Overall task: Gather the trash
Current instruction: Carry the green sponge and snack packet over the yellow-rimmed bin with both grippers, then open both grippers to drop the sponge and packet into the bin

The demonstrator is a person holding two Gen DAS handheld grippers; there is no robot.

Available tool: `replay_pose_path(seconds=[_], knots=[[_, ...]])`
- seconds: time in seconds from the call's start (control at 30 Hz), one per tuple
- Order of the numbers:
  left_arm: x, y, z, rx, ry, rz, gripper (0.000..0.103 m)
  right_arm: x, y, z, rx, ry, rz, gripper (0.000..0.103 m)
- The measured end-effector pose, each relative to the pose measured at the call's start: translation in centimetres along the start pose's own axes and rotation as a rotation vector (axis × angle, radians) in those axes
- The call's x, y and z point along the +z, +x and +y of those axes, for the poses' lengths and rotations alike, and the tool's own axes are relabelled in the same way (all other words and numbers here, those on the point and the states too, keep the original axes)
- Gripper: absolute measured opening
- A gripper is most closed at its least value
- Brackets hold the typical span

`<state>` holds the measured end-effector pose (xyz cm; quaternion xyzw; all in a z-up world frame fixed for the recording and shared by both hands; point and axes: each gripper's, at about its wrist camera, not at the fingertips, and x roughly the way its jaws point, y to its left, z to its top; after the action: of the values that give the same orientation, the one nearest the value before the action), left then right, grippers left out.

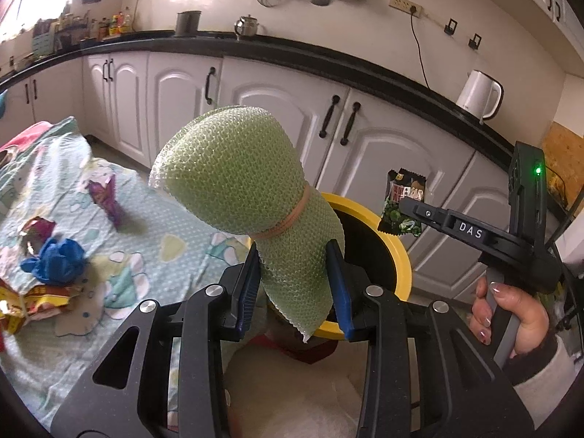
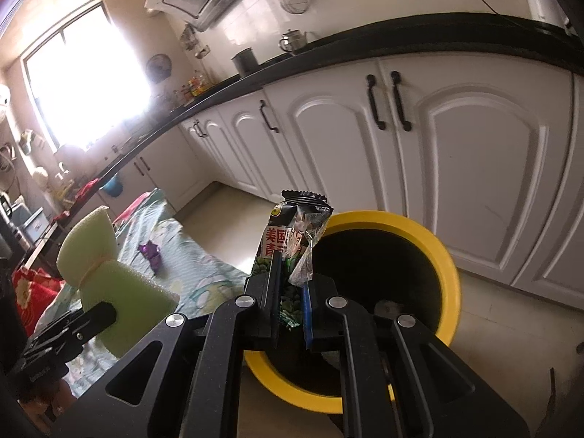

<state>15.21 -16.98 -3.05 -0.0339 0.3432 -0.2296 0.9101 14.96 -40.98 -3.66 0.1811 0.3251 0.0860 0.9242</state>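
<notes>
- While clamped between the blue pads, green foam net [image 1: 241,179] stands upright in left gripper [image 1: 294,284]; tied at the waist with a rubber band [image 1: 288,219]; upper part flares wide above the tie.
- Held over the near rim of yellow-rimmed bin [image 1: 398,252], lower tip hanging just in front of the rim.
- Seen from right wrist: same foam net [image 2: 109,266] at left, beside the bin, above the edge of the patterned cloth [image 2: 204,273].
- Right gripper [image 2: 292,303] closed on a black-and-green snack wrapper [image 2: 292,233]; wrapper crumpled, top edge pointing up, Chinese print partly legible.
- Wrapper held just above the near-left rim of the bin [image 2: 449,266]; dark interior visible, something pale at the bottom, not identifiable.
- From left wrist: right gripper [image 1: 405,202] reaches in from the right, wrapper [image 1: 403,200] pinched at its tip, above the far side of the bin.
- Right hand [image 1: 511,321] wrapped around the gripper handle.
- On the cloth [image 1: 164,241]: purple wrapper [image 1: 106,199], blue crumpled glove or bag [image 1: 54,261] (cannot tell which), red-yellow packets [image 1: 33,303] at far left, well apart from the bin.
- Background: white cabinets [image 1: 277,109], black countertop [image 1: 383,76], white kettle [image 1: 478,95].
</notes>
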Motion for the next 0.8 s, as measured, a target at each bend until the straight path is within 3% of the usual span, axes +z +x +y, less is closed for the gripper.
replay_pose_path(seconds=[0.8], knots=[[-1.7,6.9,-2.9,-0.028,0.046,0.124,0.028,-1.5,1.3,-4.0,-0.089,0.054,0.065,0.012]])
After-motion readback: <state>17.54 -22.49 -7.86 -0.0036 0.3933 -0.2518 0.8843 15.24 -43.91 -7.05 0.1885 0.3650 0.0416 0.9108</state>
